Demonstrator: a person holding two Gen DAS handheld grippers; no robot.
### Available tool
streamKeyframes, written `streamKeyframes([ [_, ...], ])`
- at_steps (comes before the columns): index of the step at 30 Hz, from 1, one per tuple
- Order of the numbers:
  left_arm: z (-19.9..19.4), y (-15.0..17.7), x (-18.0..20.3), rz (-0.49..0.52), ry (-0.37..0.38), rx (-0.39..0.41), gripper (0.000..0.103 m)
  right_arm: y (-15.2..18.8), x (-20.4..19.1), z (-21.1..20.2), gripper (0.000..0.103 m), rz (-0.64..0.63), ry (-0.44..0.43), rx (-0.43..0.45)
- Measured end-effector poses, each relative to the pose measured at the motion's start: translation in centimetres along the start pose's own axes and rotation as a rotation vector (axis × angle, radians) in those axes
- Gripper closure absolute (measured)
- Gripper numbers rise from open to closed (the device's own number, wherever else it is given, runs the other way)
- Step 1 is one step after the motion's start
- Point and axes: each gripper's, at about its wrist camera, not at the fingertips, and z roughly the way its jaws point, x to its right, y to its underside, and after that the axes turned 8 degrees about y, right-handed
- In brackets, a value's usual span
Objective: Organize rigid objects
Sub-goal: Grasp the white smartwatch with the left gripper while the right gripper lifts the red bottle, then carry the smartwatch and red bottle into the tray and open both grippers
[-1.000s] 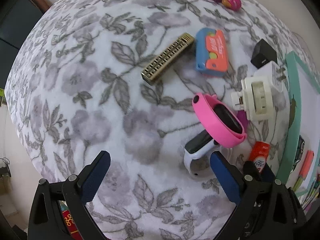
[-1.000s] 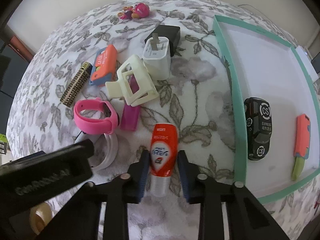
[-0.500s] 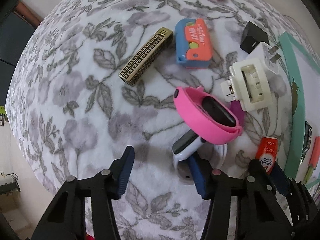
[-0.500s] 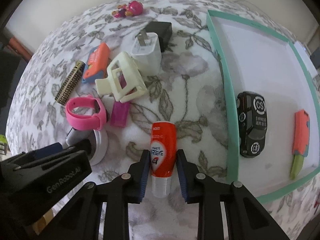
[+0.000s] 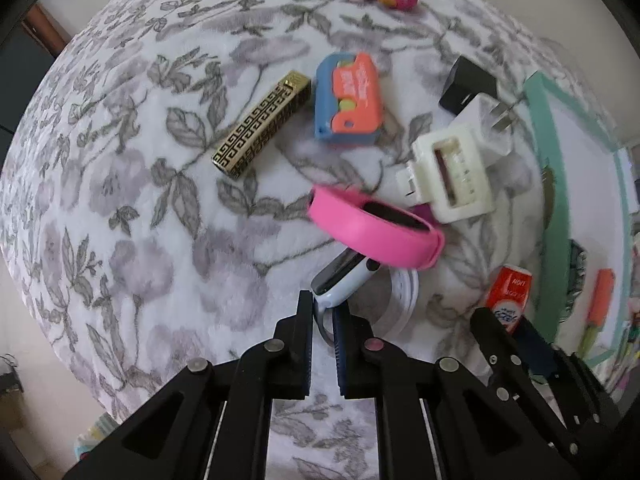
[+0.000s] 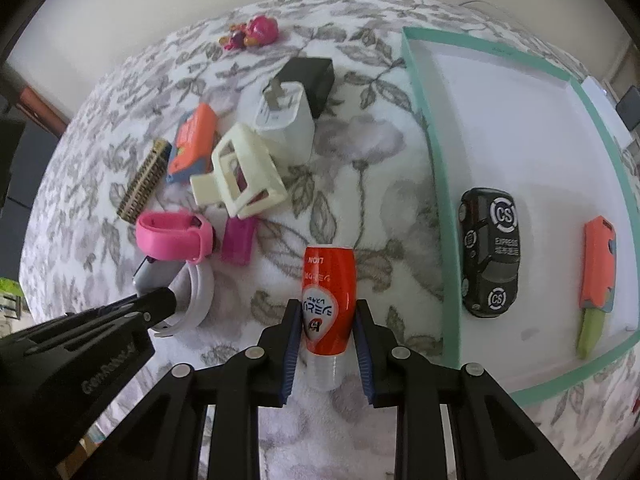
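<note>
With the left gripper (image 5: 323,312) clamped on the white watch (image 5: 360,280) and the right gripper (image 6: 326,326) on the red bottle (image 6: 329,296), both should be lifted clear before being carried to the teal tray (image 6: 436,184).

Bare blanket (image 5: 132,208) left of gold bar (image 5: 262,124); clutter crowds strip beside tray (image 6: 424,136); tray's far half open.

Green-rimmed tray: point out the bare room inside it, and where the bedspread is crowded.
The tray is bare over its whole far half, beyond the black toy car and orange toy knife. The bedspread is clear beside the tray's rim; crowded around the cream hair clip.
</note>
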Motion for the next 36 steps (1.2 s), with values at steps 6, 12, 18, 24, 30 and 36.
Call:
streamKeyframes([
  [6,-2.4,-0.3,0.5,-0.006,0.058,0.078,0.093,-0.5,1.2,-1.1,0.076,0.048,-0.035,0.035],
  [12,-4.7,-0.5,0.1,0.000,0.118,0.155,0.093,-0.4,1.6,-2.5,0.076,0.088,-0.064,0.084],
  [18,-7.5,-0.8,-1.3,0.026,0.174,0.232,0.093,-0.6,2.9,-4.2,0.076,0.141,-0.085,0.151],
  [24,-9.0,-0.3,0.6,0.100,0.219,0.297,0.093,-0.8,6.1,-5.7,0.076,0.240,-0.035,0.223],
  [30,-8.9,1.1,4.8,0.231,0.272,0.317,0.093,-0.7,11.5,-6.2,0.076,0.370,0.070,0.247],
  [36,-8.0,3.4,10.3,0.409,0.269,0.323,0.093,0.2,16.0,-6.1,0.076,0.476,0.186,0.244],
])
